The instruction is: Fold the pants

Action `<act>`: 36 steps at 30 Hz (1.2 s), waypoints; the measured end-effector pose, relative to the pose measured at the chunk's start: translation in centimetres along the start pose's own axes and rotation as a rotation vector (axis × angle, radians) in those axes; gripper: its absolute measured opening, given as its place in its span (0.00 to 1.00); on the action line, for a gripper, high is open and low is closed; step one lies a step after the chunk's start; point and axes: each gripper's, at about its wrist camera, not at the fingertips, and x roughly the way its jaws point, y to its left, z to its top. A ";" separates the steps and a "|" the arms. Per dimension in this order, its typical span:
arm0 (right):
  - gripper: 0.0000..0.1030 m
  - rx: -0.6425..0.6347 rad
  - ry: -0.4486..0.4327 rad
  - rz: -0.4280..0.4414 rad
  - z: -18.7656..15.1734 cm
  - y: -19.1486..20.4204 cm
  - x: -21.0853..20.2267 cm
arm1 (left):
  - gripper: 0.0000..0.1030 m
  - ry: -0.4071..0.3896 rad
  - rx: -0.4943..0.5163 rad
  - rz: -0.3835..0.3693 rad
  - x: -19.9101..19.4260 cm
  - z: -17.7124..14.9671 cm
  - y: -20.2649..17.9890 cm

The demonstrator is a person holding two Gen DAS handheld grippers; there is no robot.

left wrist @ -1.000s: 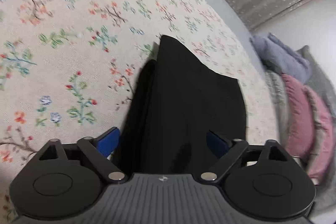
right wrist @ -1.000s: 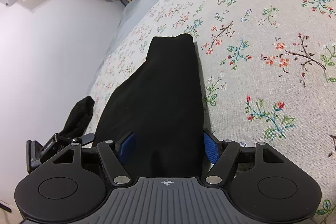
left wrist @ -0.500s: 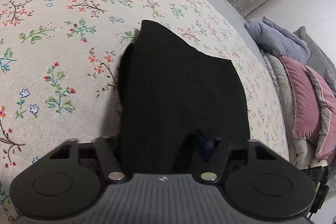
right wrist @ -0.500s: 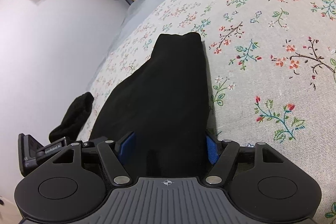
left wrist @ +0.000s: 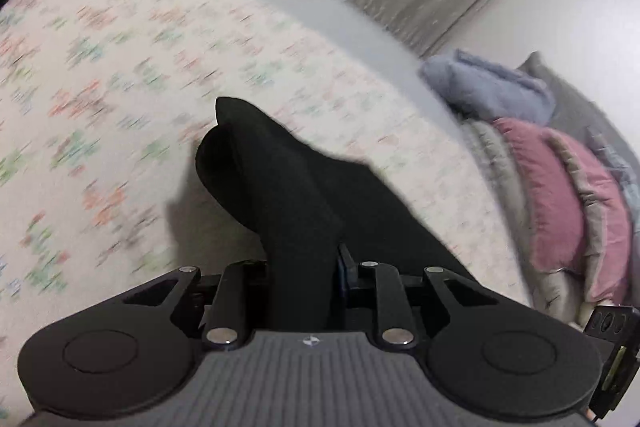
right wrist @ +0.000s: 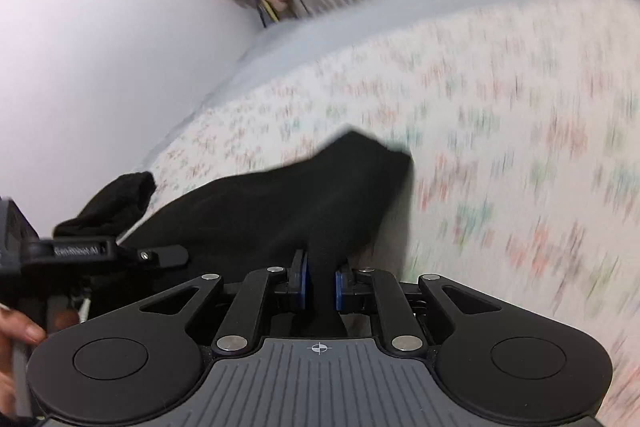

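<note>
Right wrist alone: hand, probably blurred pants

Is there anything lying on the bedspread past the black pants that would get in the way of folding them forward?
Nothing visible does. Both the left gripper and right gripper have just closed on the pants, and the floral bedspread beyond their far end looks bare.

The floral bedspread is smeared by motion blur in both views, its print unreadable. In the left view the pants hide the left jaw's pad. A hand is cut off by the right view's left edge
</note>
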 end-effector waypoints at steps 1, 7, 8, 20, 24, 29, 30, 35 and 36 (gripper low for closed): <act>0.12 -0.025 -0.017 -0.014 0.8 0.1 -0.4 | 0.31 -0.015 0.005 -0.017 0.4 0.4 -0.8; 0.12 -0.106 -0.116 -0.079 6.5 -1.8 -2.0 | 0.31 -0.089 0.026 -0.095 4.6 3.4 -5.0; 0.12 -0.115 -0.135 -0.086 7.4 -2.4 -2.2 | 0.31 -0.103 0.032 -0.104 5.4 3.7 -5.6; 0.32 0.115 0.100 -0.208 6.9 -15.1 5.4 | 0.47 0.056 -0.021 0.048 15.7 1.9 -3.5; 0.39 0.239 0.083 -0.187 7.7 -15.9 4.3 | 0.52 0.047 -0.019 0.062 14.7 2.0 -2.7; 0.39 0.263 0.098 -0.196 7.6 -16.1 3.6 | 0.53 0.042 -0.027 0.073 14.1 2.1 -2.5; 0.39 0.271 0.105 -0.194 7.4 -16.0 3.5 | 0.54 0.044 -0.025 0.074 13.9 1.5 -3.1; 0.39 0.316 0.158 -0.159 6.2 -15.8 2.4 | 0.65 0.082 -0.058 0.047 13.9 0.8 -3.1; 0.39 0.312 0.165 -0.154 5.8 -15.5 2.1 | 0.65 0.086 -0.057 0.050 13.9 0.5 -3.2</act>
